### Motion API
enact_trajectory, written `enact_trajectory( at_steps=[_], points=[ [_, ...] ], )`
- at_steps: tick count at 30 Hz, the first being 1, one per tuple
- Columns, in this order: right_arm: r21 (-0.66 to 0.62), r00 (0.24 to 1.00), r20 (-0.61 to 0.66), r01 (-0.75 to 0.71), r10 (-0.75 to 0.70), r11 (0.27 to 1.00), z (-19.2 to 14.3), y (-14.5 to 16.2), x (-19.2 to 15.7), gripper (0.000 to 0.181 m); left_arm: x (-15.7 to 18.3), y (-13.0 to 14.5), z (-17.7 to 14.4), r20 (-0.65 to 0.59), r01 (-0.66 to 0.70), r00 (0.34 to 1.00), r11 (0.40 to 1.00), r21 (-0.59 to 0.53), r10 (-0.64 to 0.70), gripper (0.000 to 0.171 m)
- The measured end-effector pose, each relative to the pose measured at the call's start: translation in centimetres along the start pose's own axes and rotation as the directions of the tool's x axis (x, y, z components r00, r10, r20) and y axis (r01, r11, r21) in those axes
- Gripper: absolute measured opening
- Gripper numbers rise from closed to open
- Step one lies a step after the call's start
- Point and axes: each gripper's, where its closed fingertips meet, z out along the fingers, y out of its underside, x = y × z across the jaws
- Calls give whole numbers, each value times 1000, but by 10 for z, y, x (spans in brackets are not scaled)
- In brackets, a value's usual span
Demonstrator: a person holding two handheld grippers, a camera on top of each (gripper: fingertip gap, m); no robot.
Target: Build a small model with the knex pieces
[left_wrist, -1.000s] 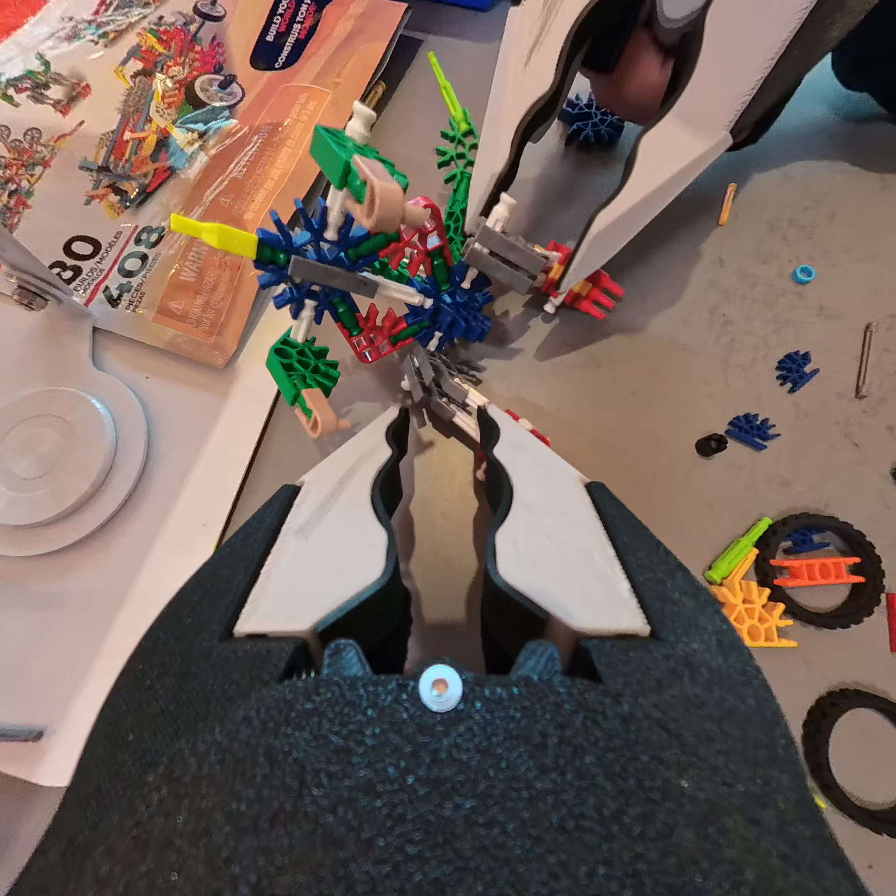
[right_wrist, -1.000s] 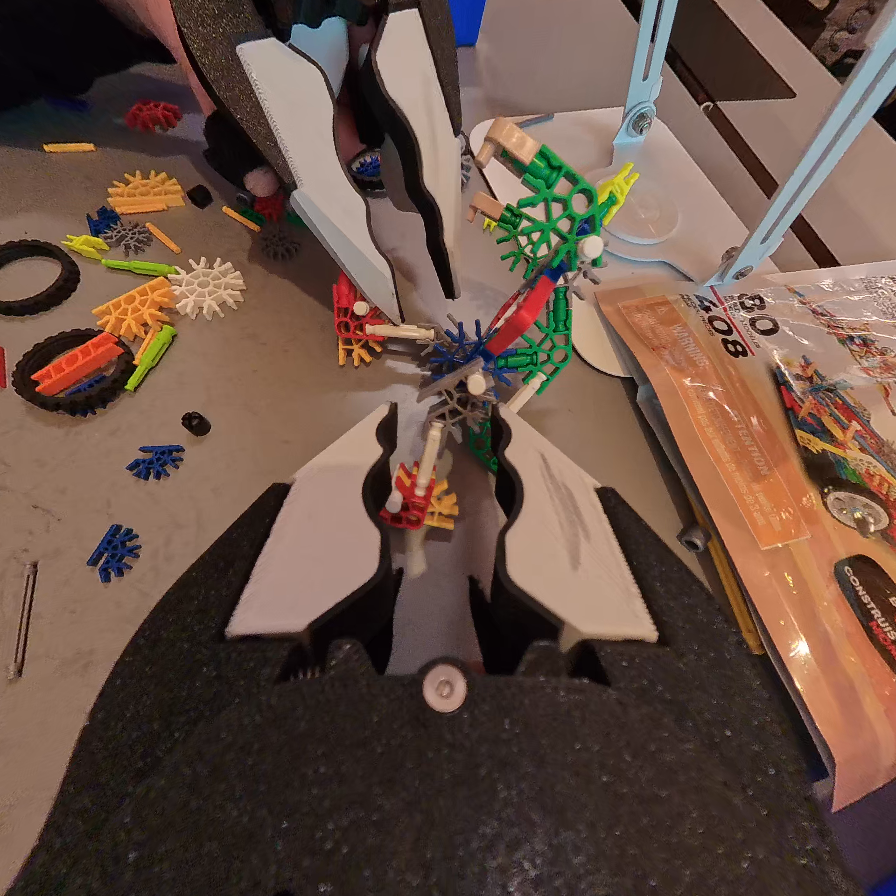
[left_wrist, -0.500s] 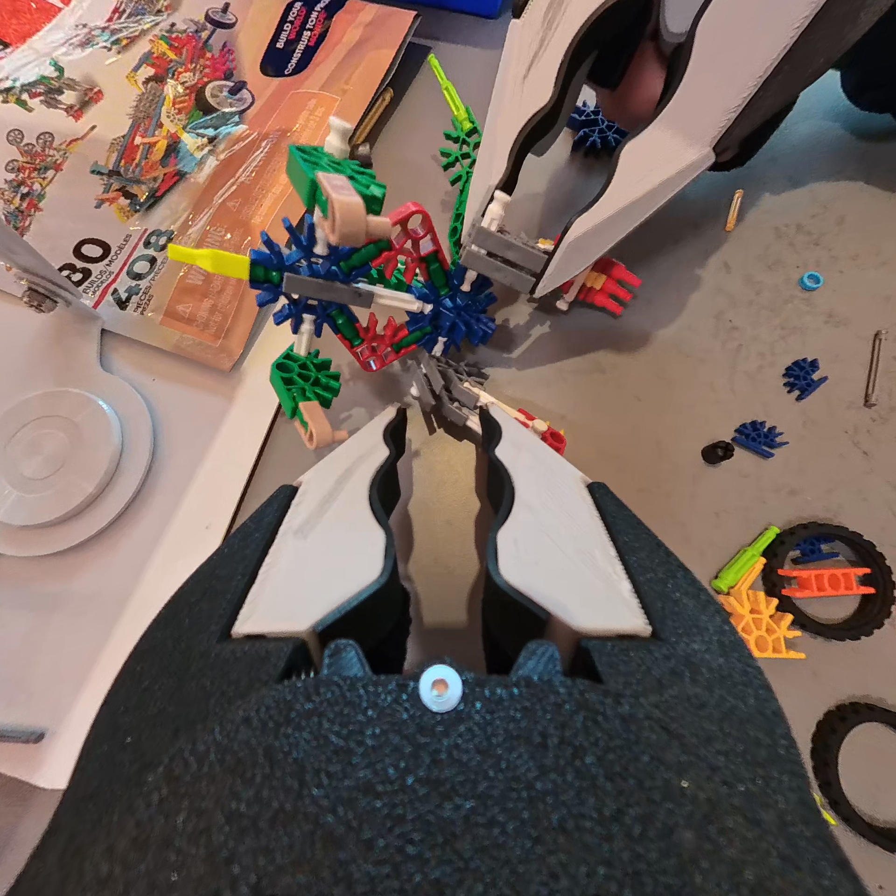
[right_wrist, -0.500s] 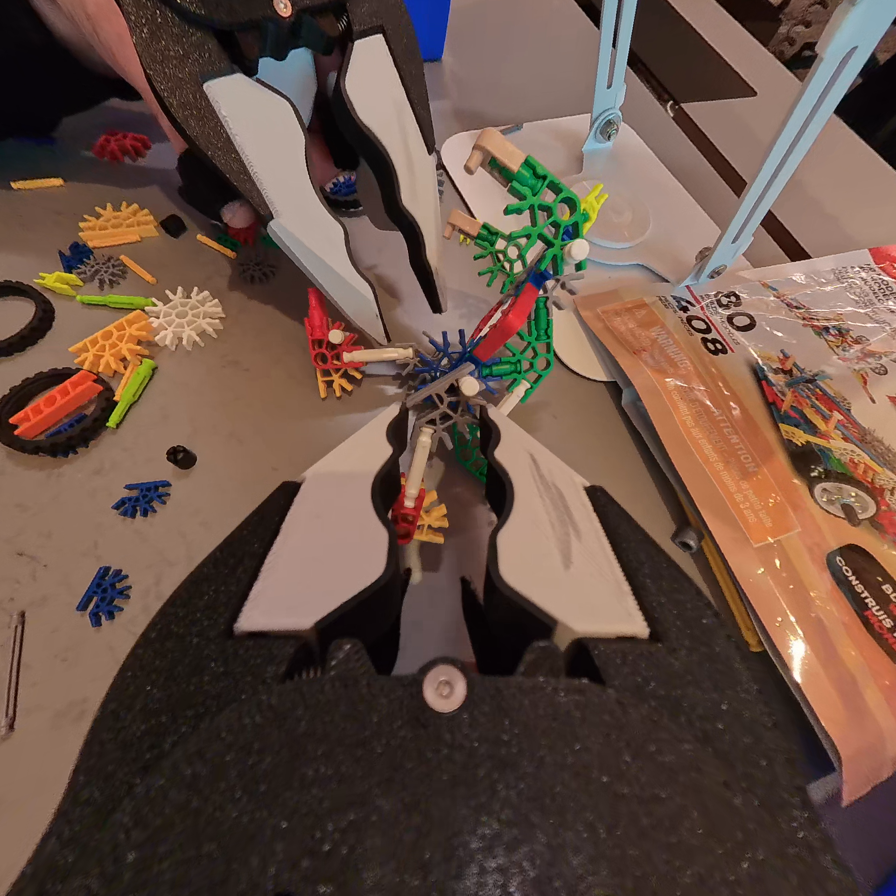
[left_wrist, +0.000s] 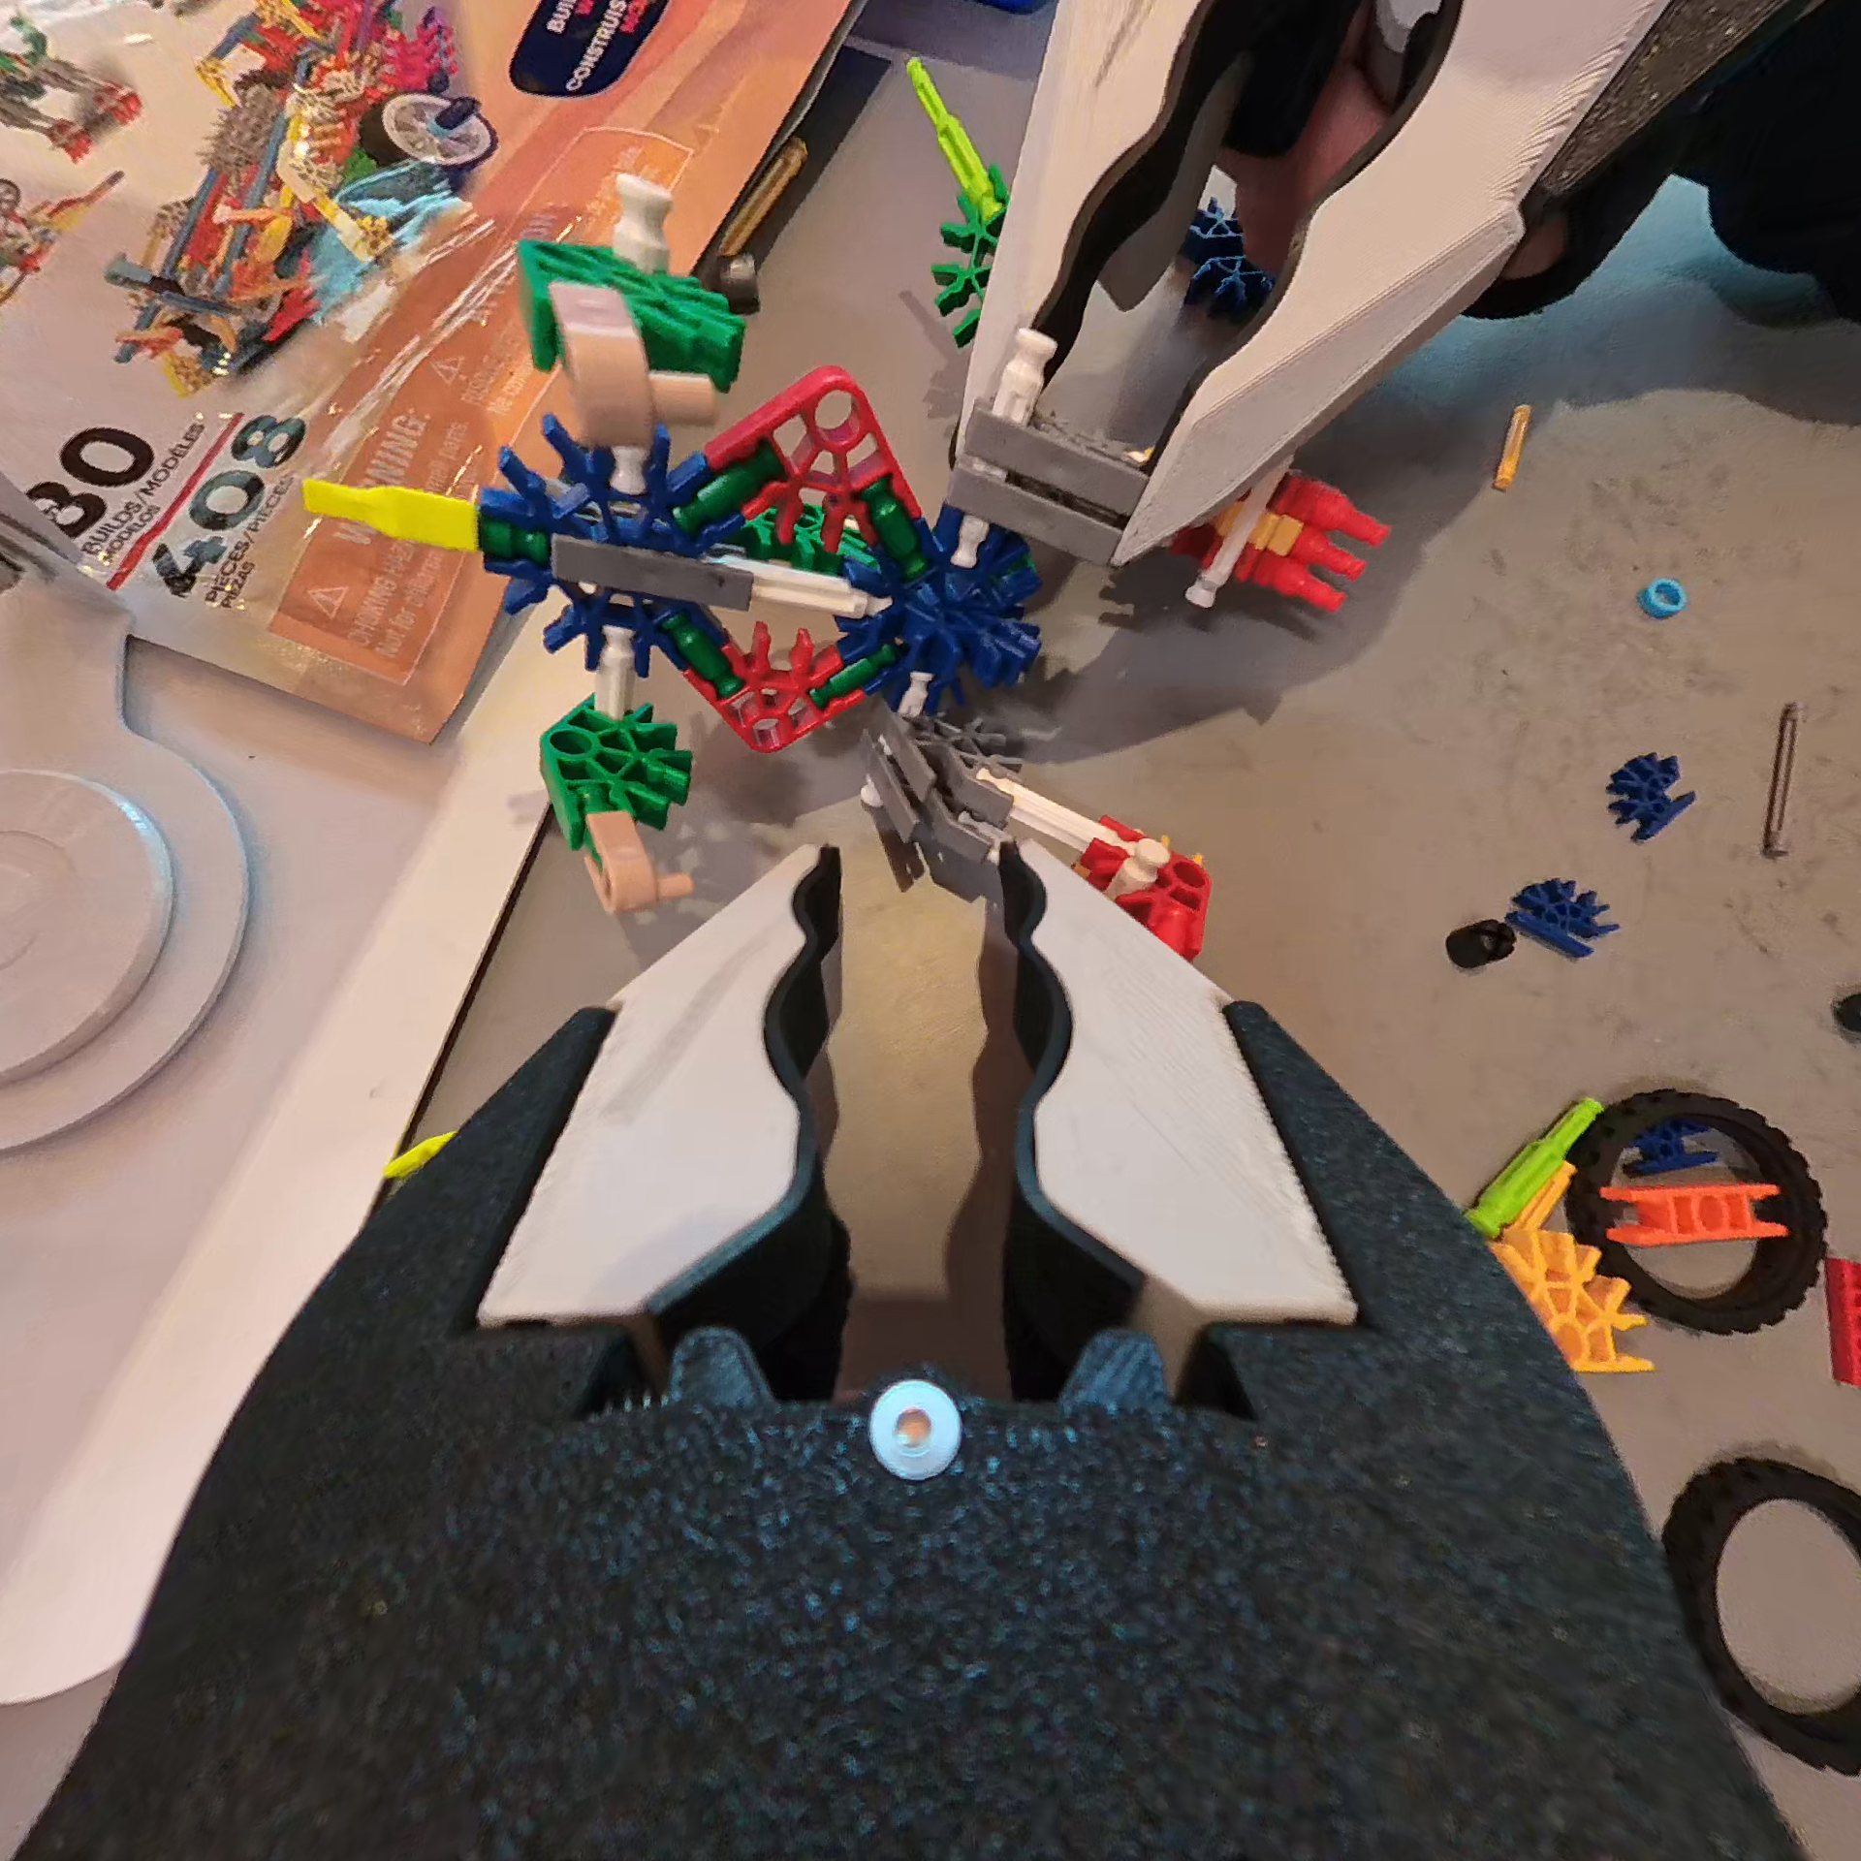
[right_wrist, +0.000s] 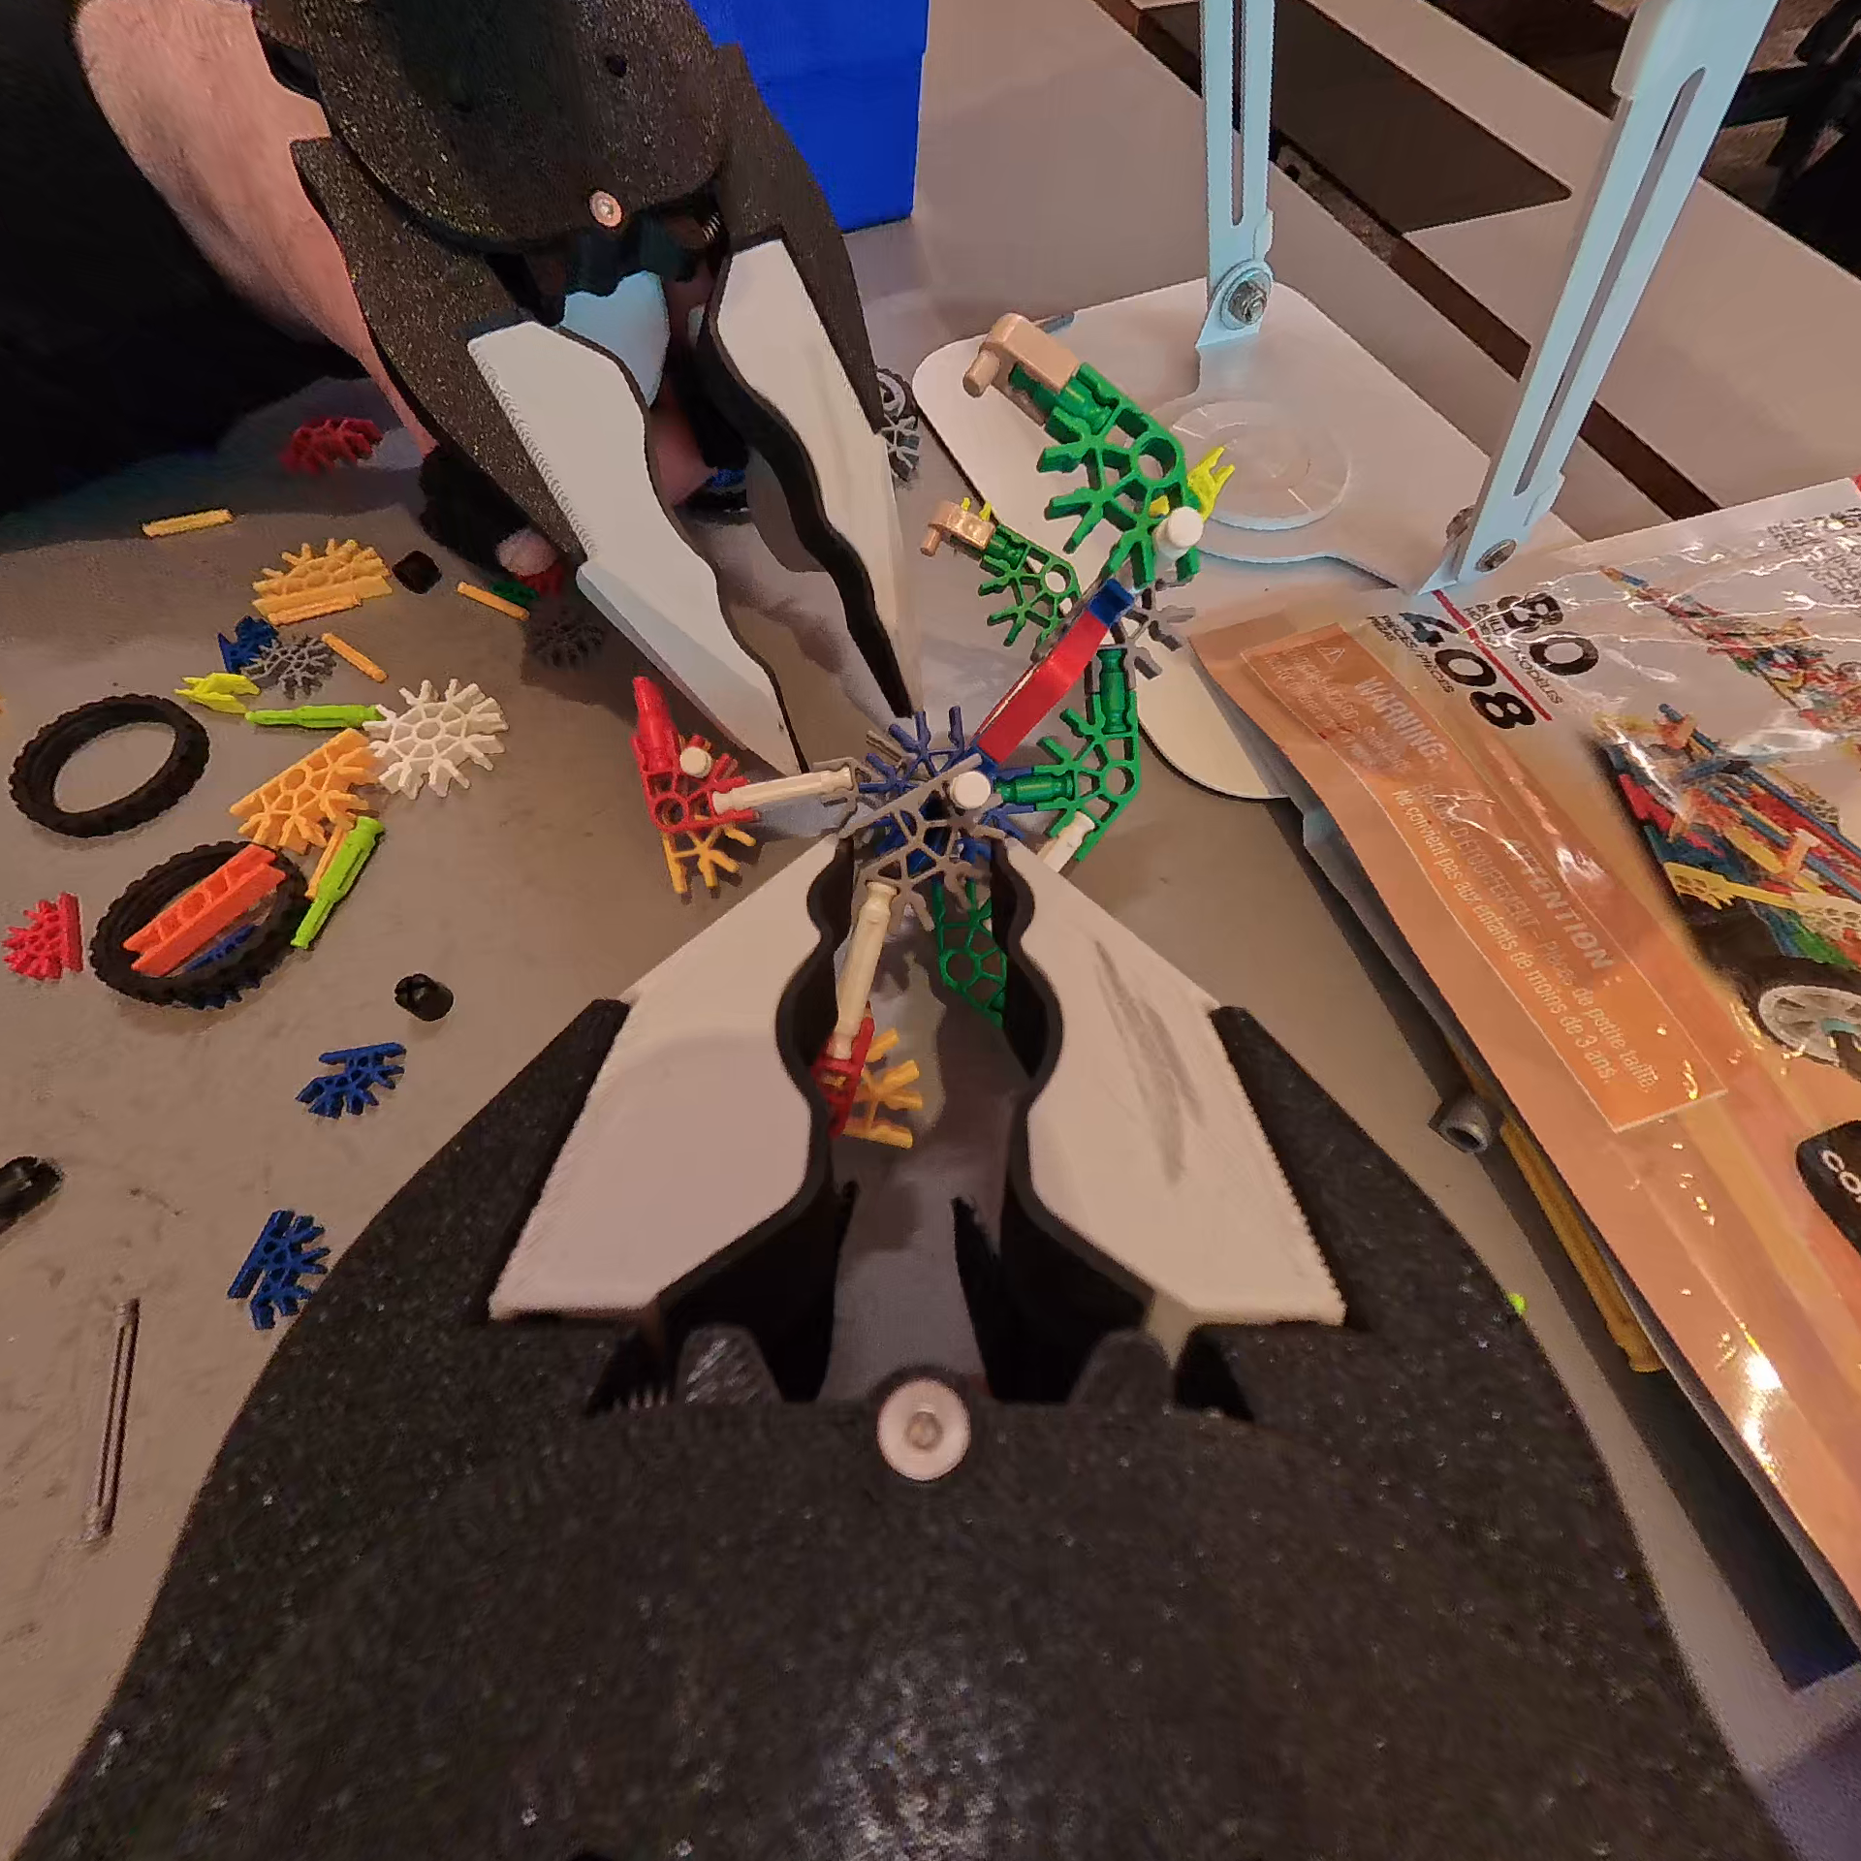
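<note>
Both claws (left_wrist: 916, 866) (right_wrist: 921, 856) grip the model (left_wrist: 765, 564).

Rod-and-connector model (left_wrist: 765, 594): on the counter (left_wrist: 1410, 705), centre, between the 2 grippers.
Left gripper (left_wrist: 911, 866): at the model's near side in the left wrist view.
Right gripper (left_wrist: 1057, 493): at its far side.
Booklet in a bag (left_wrist: 332, 403): left of the model.
2 tyres (left_wrist: 1702, 1208): right, among loose pieces.
Stand base (right_wrist: 1259, 473): behind the model in the right wrist view.
</note>
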Motion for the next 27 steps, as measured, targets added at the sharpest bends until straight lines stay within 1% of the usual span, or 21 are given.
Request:
enact_trajectory(
  at_steps=[5, 13, 19, 22, 25, 27],
  points=[
    [11, 1000, 4, -5, 5, 1000, 0, -2, -1, 26, 2, -1, 2, -8, 7, 1000, 1000, 1, -7, 30],
    [54, 1000, 16, -22, 22, 998, -4, -9, -1, 26, 4, -7, 1, -26, 25, 999, 999, 40, -24, 31],
    [98, 999, 36, -36, 33, 995, -7, -17, -3, 26, 7, -13, 1, -48, 39, 998, 997, 73, -36, 37],
    [130, 998, 49, -48, 42, 990, -11, -23, -4, 26, 10, -18, -2, -69, 45, 997, 994, 104, -38, 40],
    [164, 997, 61, -56, 47, 985, -14, -29, -5, 26, 13, -24, -4, -96, 52, 995, 989, 136, -39, 46],
    [181, 996, 73, -60, 48, 982, -16, -32, -7, 26, 16, -27, -5, -116, 54, 993, 986, 157, -36, 47]
  ],
)
